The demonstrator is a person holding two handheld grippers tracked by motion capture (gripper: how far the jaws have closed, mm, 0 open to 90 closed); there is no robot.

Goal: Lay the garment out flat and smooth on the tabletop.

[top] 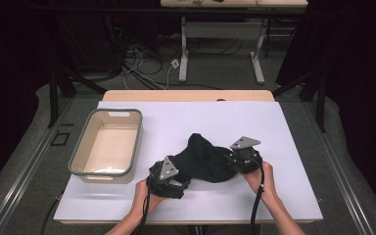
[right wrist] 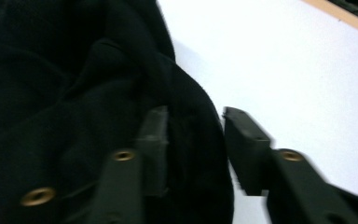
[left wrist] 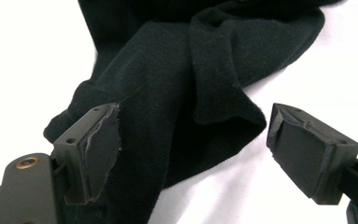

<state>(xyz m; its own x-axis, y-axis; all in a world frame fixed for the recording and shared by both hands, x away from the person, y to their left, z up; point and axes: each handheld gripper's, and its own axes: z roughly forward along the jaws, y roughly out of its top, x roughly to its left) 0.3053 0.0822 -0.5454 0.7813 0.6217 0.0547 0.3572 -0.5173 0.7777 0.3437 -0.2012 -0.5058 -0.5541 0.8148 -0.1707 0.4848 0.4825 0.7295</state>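
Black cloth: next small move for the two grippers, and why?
Probably close the right gripper on the cloth edge. The black cloth lies bunched on the white table, a fold already sits between the right jaws without being pinched, and the left gripper stands wide open over another fold.

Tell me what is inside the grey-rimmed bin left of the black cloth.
The bin holds nothing on the part of its pale floor that shows in the high view. Its near wall hides the closest strip of the floor. The black cloth lies outside it on the white table.
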